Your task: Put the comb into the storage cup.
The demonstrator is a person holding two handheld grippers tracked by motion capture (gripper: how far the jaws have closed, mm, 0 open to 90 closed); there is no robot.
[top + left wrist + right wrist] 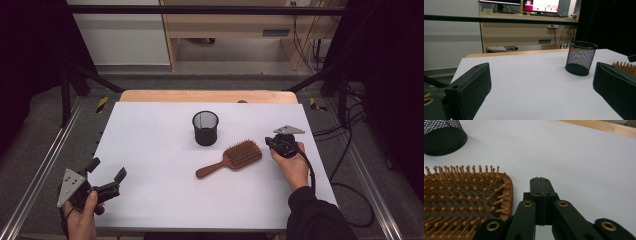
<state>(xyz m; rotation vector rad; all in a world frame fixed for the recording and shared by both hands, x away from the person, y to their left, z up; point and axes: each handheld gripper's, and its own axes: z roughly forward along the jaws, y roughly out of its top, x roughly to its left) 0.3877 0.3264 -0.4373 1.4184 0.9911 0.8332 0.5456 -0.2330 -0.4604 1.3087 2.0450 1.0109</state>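
While the left gripper (106,169) gaped empty at the desk's near-left corner, the right gripper (541,182), closed on nothing, sat just beside the wooden paddle hairbrush (231,158)'s bristled head, handle pointing away.

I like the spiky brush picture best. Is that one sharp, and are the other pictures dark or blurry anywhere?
Right gripper view: the hairbrush bristles and shut right gripper look sharp, evenly lit. Left gripper view: the left gripper close up looks soft and dark, while the mesh cup is clearer; the monitors behind glare bright. High view: the white table is well lit, but the edges around it are very dark.
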